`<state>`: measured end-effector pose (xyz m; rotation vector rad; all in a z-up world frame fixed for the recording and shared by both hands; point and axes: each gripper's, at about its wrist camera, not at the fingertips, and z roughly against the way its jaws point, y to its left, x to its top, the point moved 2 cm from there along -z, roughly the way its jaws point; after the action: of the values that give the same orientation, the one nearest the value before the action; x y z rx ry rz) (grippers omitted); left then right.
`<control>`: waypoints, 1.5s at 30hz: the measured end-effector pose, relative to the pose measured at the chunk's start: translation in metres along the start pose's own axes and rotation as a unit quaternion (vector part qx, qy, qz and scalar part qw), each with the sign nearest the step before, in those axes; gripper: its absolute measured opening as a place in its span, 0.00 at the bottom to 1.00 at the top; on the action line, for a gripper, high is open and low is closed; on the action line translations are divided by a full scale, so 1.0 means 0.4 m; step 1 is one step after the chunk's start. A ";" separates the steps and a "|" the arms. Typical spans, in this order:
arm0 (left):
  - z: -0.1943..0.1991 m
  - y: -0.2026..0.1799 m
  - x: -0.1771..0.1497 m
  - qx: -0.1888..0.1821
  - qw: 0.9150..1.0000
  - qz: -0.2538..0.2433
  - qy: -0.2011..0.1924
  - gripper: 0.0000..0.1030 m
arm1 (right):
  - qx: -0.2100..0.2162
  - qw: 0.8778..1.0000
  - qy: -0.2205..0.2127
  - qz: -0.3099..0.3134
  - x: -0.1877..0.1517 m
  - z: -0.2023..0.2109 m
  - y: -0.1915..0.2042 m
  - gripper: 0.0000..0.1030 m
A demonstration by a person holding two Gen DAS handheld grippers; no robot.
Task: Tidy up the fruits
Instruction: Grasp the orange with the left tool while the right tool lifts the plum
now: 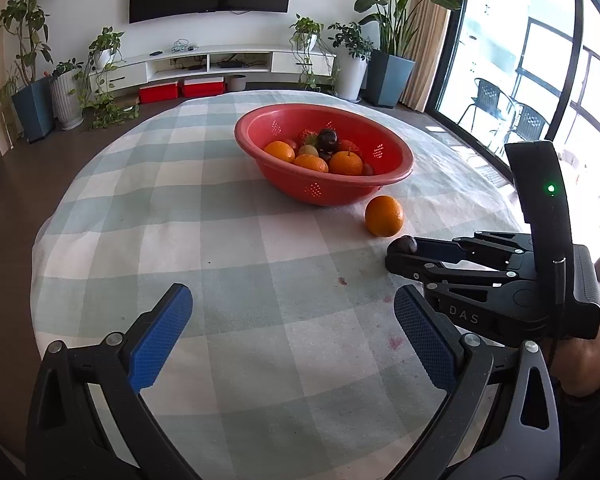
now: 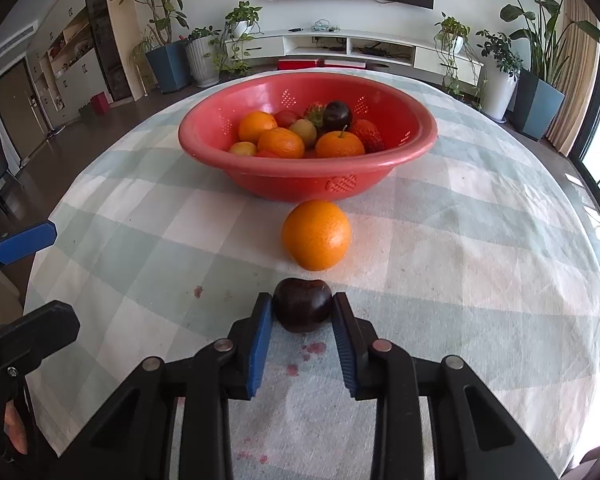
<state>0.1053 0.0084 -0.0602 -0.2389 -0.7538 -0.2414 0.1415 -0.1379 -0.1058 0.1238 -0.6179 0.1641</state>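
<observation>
On the checked tablecloth (image 2: 480, 240), the right gripper (image 2: 302, 312) clamps a dark plum (image 2: 302, 310); lift gently toward the bowl (image 2: 308, 176) ahead, clearing the orange (image 2: 316, 234). The left gripper (image 1: 292, 332) hangs open.

open checked tablecloth (image 1: 228, 216) left of the fruit

a loose round orange (image 2: 316, 235) sits just before the red plastic colander bowl (image 2: 300, 184), blocking the straight path; cloth on both sides lies bare.

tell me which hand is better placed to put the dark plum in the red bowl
Right. The right gripper already has the plum between its pads, with the bowl straight ahead. The left gripper is open and empty.
</observation>
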 end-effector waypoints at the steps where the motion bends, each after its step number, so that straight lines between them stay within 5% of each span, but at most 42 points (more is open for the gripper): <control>1: -0.001 -0.001 0.001 0.000 1.000 0.000 0.000 1.00 | 0.001 1.000 0.000 0.001 0.000 0.000 0.000 0.32; 9: -0.014 -0.040 0.037 -0.009 1.000 -0.005 -0.003 1.00 | 0.008 0.999 -0.021 -0.028 0.003 0.078 -0.053 0.31; 18: -0.144 -0.161 0.099 -0.032 0.998 -0.024 0.043 0.99 | -0.021 0.994 -0.054 -0.096 -0.025 0.206 -0.219 0.31; 30: -0.315 -0.234 0.156 -0.006 0.996 -0.052 0.076 0.98 | 0.010 0.993 -0.065 -0.102 -0.045 0.184 -0.220 0.31; 35: -0.362 -0.242 0.151 -0.011 0.994 -0.058 0.090 0.67 | 0.012 0.993 -0.067 -0.101 -0.050 0.175 -0.228 0.31; 39: -0.386 -0.258 0.151 -0.012 0.994 -0.064 0.090 0.57 | 0.016 0.992 -0.066 -0.106 -0.053 0.170 -0.233 0.31; 41: -0.390 -0.262 0.157 -0.018 0.994 -0.063 0.086 0.41 | 0.016 0.992 -0.068 -0.105 -0.054 0.172 -0.232 0.31; 45: -0.393 -0.273 0.158 -0.022 0.993 -0.075 0.084 0.35 | 0.017 0.992 -0.068 -0.104 -0.054 0.170 -0.231 0.31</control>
<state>0.2182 -0.1500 -0.1130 -0.2005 -0.5998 -0.4157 0.1031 -0.2419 -0.0695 0.2322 -0.7340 -0.0364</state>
